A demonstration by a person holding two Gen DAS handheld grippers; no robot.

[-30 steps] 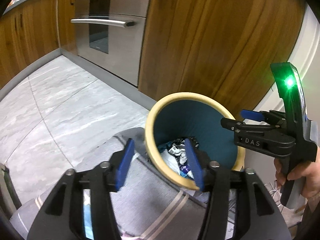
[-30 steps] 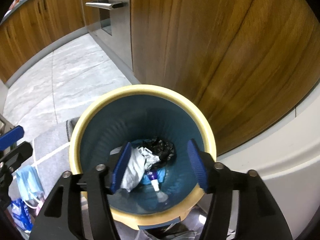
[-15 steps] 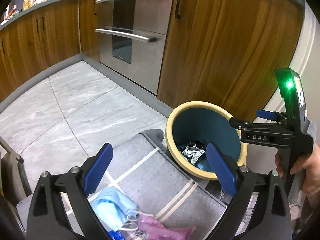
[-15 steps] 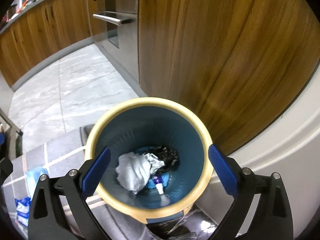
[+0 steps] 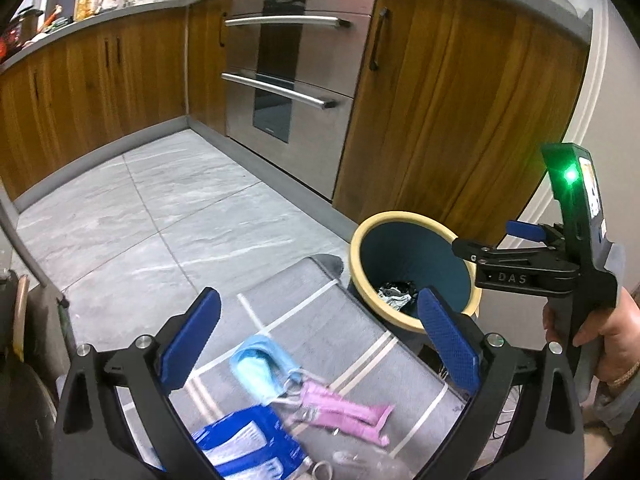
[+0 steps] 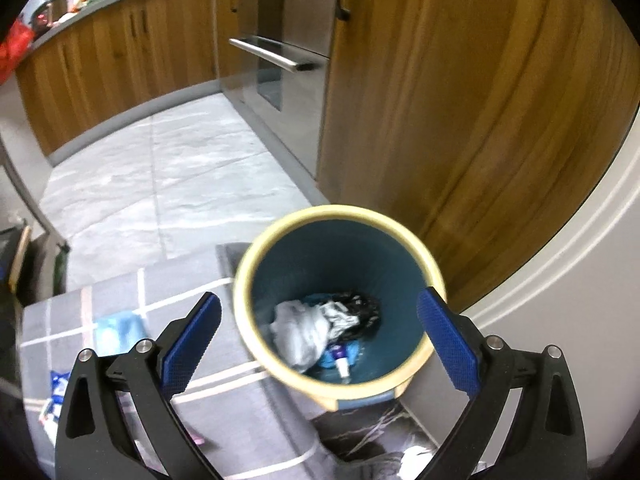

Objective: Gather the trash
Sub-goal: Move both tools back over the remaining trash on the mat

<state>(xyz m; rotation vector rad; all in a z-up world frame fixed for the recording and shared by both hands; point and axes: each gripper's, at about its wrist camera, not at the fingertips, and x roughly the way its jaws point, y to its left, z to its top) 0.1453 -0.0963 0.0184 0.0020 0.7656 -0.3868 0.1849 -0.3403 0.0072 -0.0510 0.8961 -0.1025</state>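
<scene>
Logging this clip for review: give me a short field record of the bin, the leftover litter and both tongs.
setting: kitchen floor, grey rug
bin: cream-rimmed teal bin, upright, beside the wooden cabinet
bin contents: white crumpled wad, black wrapper, small bottle
litter on rug: blue face mask, pink packet, blue-white packet
left tongs: open, empty
right tongs: open, empty, above bin

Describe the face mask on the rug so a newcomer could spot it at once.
Start at the yellow-rimmed bin by the wooden cabinet, then look down the grey striped rug. The face mask lies crumpled there, pale blue, beside a pink wrapper and a darker blue packet.
</scene>
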